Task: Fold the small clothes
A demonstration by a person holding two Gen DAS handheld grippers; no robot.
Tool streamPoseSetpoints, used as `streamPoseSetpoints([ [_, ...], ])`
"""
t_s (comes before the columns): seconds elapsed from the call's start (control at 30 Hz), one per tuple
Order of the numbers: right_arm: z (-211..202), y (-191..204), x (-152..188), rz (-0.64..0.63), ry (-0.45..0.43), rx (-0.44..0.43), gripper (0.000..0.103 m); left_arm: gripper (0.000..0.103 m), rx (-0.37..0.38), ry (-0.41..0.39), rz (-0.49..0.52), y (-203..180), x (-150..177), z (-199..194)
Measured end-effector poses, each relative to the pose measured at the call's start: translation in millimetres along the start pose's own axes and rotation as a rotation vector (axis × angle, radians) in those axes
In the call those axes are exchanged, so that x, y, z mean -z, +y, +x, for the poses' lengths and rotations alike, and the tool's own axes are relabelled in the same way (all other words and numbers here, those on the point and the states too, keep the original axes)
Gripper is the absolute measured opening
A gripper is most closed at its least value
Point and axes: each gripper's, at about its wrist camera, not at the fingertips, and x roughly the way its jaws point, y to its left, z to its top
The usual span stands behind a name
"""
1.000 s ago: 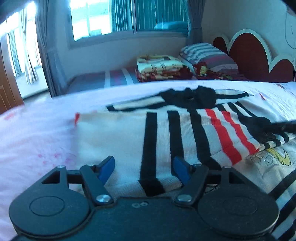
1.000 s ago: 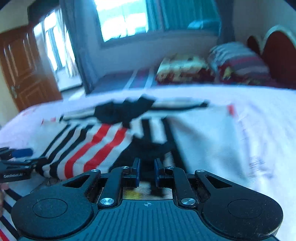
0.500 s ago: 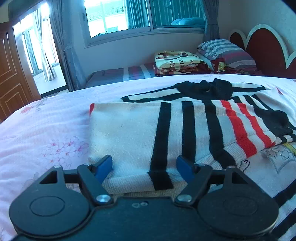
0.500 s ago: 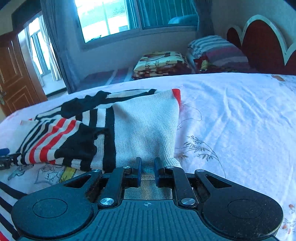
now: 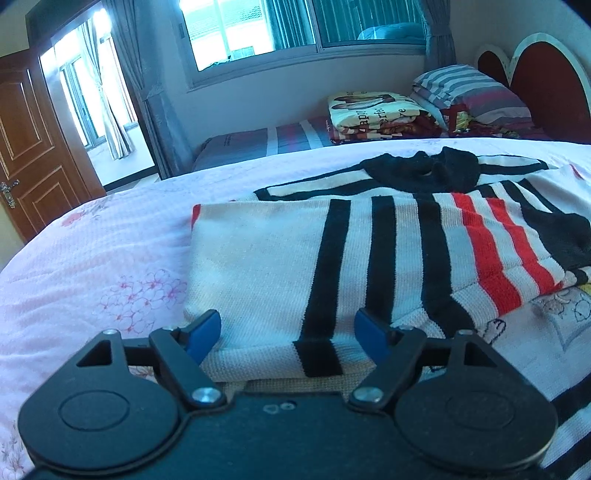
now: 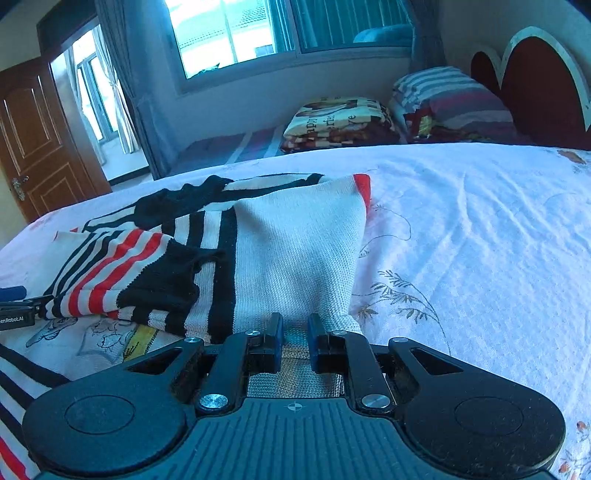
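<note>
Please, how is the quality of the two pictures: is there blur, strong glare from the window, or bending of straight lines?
Left wrist view: sharp, the striped sweater knit is clear; the window is overexposed; the fisheye curves the bed edge; bluish tint. Right wrist view: also sharp, no motion blur; the window is blown out, and the door bows.

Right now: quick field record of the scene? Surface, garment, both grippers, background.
surface: bed with a pink floral sheet
garment: striped sweater, cream with black and red stripes, lying partly folded
left gripper: open, blue pads either side of the sweater's near edge, not pressing it
right gripper: shut on the sweater's cream edge
background: folded blanket, striped pillow, window, wooden door
</note>
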Motion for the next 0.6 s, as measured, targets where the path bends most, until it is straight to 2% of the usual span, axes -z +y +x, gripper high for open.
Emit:
streamPoseSetpoints([
  [0.27,6,13,-6,-0.047,0.034,0.051,0.014,0.080,0.017,0.002,0.006,4,-1,1],
  [0.43,6,14,-13,-0.035,0.074,0.067,0.014,0.084,0.010,0.018,0.063,3,-6,0],
  [0.5,-4,15,-16,-0.013,0.079,0.057,0.014,0.084,0.009,0.016,0.065,7,-6,-11],
  [0.57,-23,15,-11,0.006,0.073,0.036,0.014,0.083,0.044,-0.001,0.060,16,4,-29],
  [0.6,-33,15,-6,0.009,0.070,0.032,0.021,0.082,0.057,-0.002,0.061,21,13,-39],
])
